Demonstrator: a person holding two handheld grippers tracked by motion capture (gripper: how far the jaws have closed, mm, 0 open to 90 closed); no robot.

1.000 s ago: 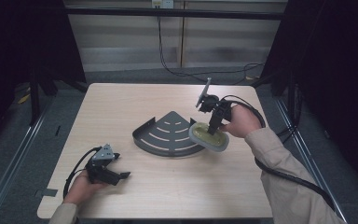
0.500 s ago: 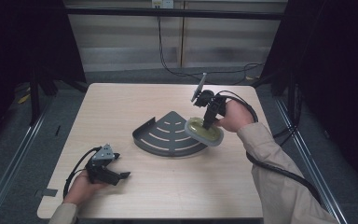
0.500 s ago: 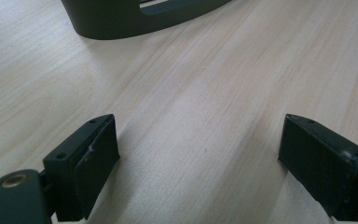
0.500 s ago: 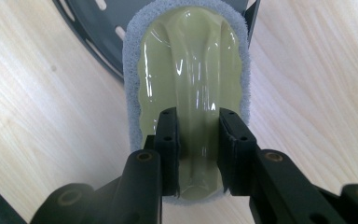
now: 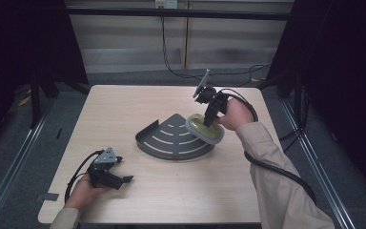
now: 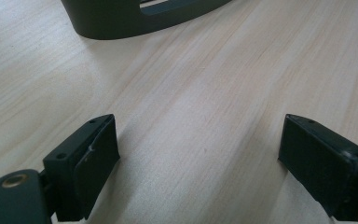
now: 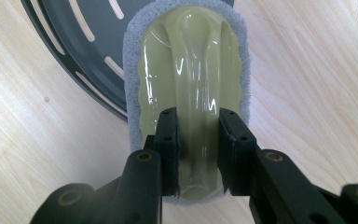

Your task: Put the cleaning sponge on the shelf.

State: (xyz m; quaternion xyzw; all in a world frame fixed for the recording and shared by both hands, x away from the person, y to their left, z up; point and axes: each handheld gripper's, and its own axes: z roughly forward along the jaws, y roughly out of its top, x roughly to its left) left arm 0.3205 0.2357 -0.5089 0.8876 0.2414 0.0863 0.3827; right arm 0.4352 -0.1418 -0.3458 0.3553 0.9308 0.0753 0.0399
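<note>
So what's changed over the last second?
The right hand-held gripper, shut on the sponge scrubber, has carried it leftward, farther over the dark corner rack's edge. The left hand-held gripper, open, stayed resting on the table; the rack hasn't moved.

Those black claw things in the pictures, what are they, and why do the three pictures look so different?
They are grabbing tools, one in each of a person's hands. The big picture comes from a camera above the wooden table. The other two come from small cameras riding on the tools, looking along their jaws. The left gripper rests low near the table edge, jaws wide open, holding nothing. The right gripper has its jaws closed on the handle of a scrubbing sponge, pale green on top with a grey-blue edge. The sponge hangs partly over a dark grey corner rack with slots in it.
</note>
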